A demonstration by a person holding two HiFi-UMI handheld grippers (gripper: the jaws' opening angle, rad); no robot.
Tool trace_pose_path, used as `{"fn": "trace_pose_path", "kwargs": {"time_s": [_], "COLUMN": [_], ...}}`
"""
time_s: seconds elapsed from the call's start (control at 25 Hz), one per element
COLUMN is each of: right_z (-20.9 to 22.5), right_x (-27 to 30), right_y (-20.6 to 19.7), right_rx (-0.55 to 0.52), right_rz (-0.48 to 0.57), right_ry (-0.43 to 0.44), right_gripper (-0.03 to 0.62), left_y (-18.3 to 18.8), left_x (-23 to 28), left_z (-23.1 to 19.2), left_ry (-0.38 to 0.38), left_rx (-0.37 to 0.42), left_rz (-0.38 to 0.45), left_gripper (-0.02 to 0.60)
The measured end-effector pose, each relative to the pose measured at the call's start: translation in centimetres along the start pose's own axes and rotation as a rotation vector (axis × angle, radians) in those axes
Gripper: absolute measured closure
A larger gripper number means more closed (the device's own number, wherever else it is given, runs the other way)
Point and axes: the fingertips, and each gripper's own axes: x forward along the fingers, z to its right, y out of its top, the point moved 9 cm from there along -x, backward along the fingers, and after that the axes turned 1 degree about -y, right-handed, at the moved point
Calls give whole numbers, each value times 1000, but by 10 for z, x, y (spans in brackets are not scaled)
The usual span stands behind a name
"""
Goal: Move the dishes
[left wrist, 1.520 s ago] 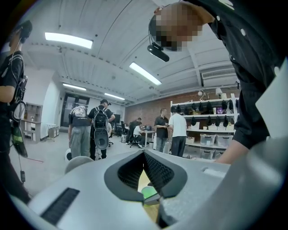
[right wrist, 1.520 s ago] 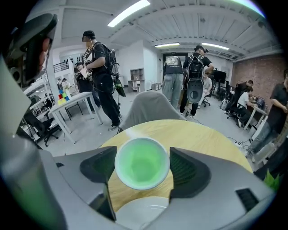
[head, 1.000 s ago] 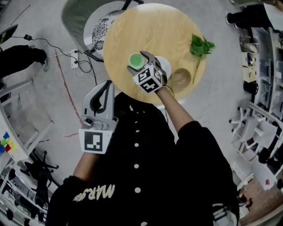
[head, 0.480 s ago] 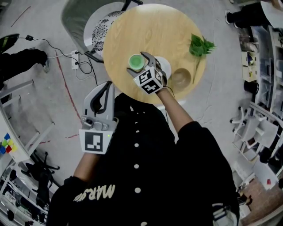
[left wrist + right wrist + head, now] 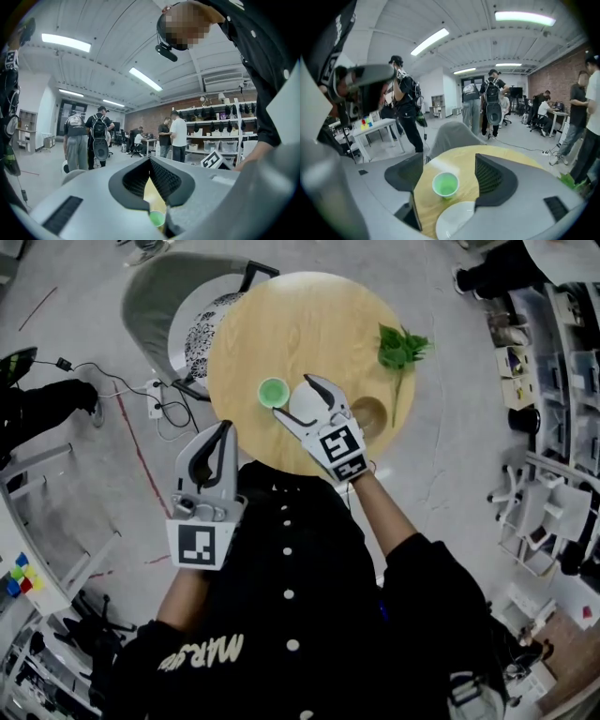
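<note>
The green cup [image 5: 445, 183] stands near left on the table [image 5: 281, 324], our right gripper [image 5: 292, 397] hangs empty over the white plate [image 5: 457, 220] beside it, jaws wide but just narrowing, left gripper [image 5: 223, 427] shut, so next we likely lower onto the plate's rim.

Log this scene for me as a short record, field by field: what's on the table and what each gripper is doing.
table: round, wooden
white plate: on the table, partly under the right gripper
green cup: upright on the table, left of the plate in the head view
brown bowl: on the table, right of the plate
leafy sprig: near the table's right edge
right gripper state: over the plate, jaws apart, just closed slightly, gripping nothing
left gripper: off the table, jaws together, empty
</note>
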Motion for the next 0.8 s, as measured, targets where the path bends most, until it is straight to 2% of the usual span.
{"fn": "trace_pose_path", "kwargs": {"time_s": [0.16,0.28,0.36,0.56,0.68,0.8], "right_z": [6,16,22,32,35,38], "right_x": [-65,-112,-140,-201,-227,-254], "right_y": [35,54,62,67,68,70], "right_rx": [69,107,119,140,145,160], "right_rz": [178,272,337,478,541,588], "right_ry": [-69,-176,-240,-381,-429,-482], "right_gripper": [360,496,552,589,591,591], "left_y": [15,27,38,62,72,81], "left_x": [13,22,27,33,39,41], "left_z": [3,4,5,8,8,9], "left_ry": [-23,-46,-61,-84,-82,-92], "left_rx": [15,-13,-33,-33,-73,-73], "left_rz": [33,63,89,143,176,193], "left_gripper": [578,578,578,578,578,578]}}
